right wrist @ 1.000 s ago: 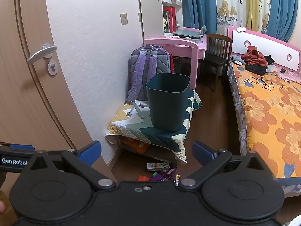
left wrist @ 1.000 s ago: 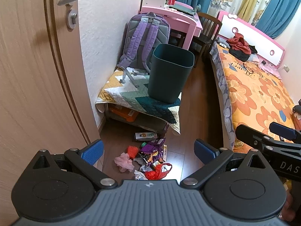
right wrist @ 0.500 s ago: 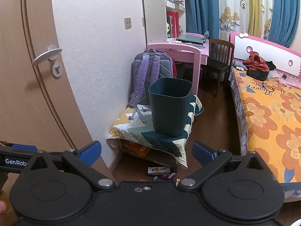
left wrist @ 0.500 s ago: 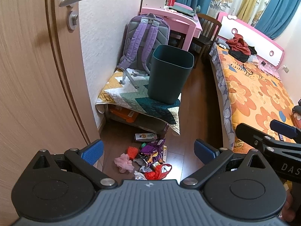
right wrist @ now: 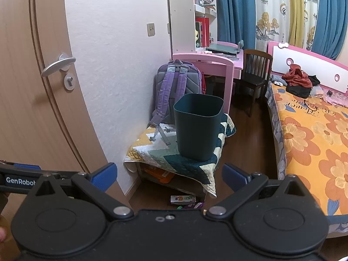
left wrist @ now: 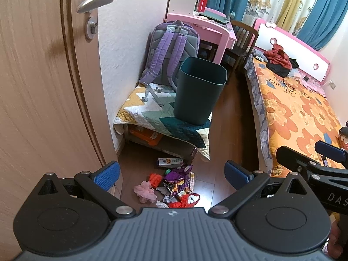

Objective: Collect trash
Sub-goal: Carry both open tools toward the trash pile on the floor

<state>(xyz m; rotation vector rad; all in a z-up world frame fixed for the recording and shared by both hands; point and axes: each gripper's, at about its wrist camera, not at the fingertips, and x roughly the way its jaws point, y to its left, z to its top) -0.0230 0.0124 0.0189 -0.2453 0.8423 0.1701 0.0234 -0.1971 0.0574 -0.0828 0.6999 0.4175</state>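
Both views have tilted slightly upward, no approach begun; left gripper (left wrist: 171,173) and right gripper (right wrist: 169,174) fingers spread, empty; trash pile (left wrist: 174,183) on floor at 6 o'clock below bin (left wrist: 199,91); collection not started.

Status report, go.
Left gripper open, empty. Right gripper open, empty. Trash pile on floor, untouched. Bin on quilted bench, path clear.
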